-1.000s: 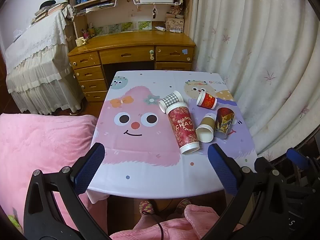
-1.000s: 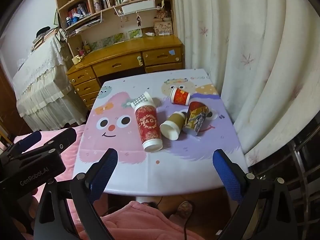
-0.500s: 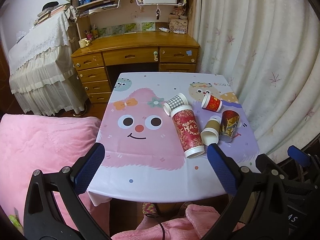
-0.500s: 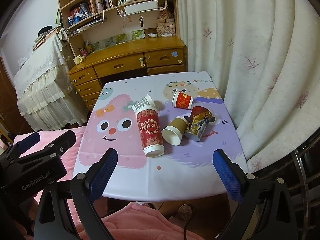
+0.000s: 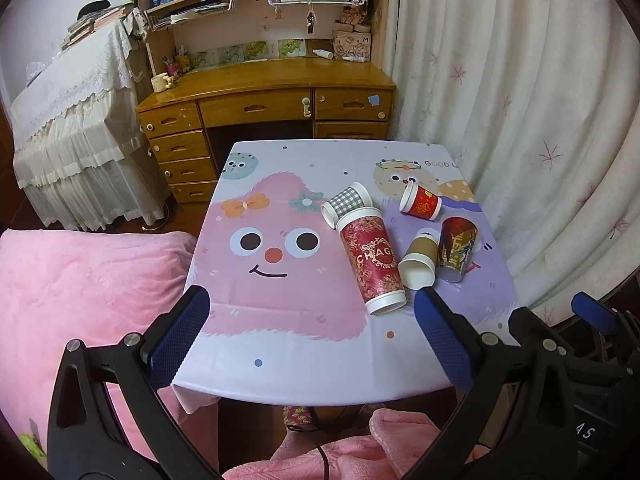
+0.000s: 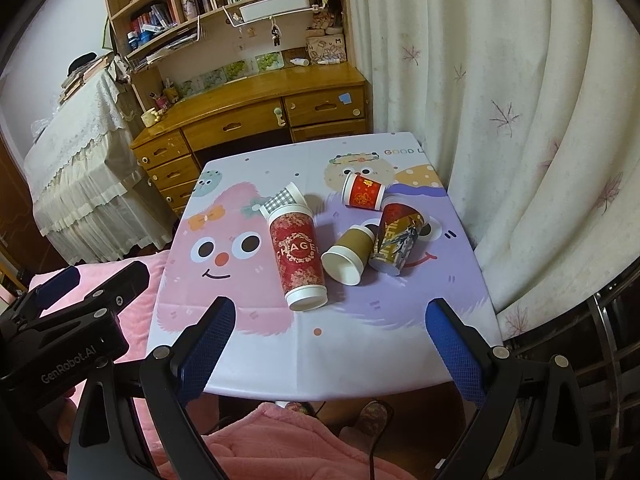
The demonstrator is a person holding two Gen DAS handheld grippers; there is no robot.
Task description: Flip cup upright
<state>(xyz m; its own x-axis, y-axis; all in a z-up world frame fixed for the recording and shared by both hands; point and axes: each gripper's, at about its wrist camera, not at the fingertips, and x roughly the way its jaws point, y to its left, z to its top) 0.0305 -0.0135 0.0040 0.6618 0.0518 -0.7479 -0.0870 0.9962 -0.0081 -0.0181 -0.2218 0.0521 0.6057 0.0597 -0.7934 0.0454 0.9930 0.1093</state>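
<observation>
Several paper cups lie on their sides on the cartoon tablecloth point(image 5: 280, 320): a tall red CHAGEE cup point(image 5: 372, 260) point(image 6: 298, 256), a grey checked cup point(image 5: 346, 204) point(image 6: 284, 198), a small red cup point(image 5: 420, 203) point(image 6: 363, 192), a brown cup point(image 5: 420, 260) point(image 6: 350, 250), and a dark patterned cup point(image 5: 456, 250) point(image 6: 396, 240). My left gripper point(image 5: 308, 334) is open and empty above the table's near edge. My right gripper point(image 6: 328, 342) is open and empty, near the front edge, short of the cups.
A wooden desk point(image 5: 264, 92) with drawers and shelves stands behind the table. A white curtain point(image 5: 520, 80) hangs to the right. A pink blanket point(image 5: 80, 280) lies to the left. A lace-covered piece of furniture point(image 5: 68, 120) is at far left.
Both grippers have pulled back and risen a little, so the table and cups look smaller and more centred. The cups have not moved. Both grippers stay open.
</observation>
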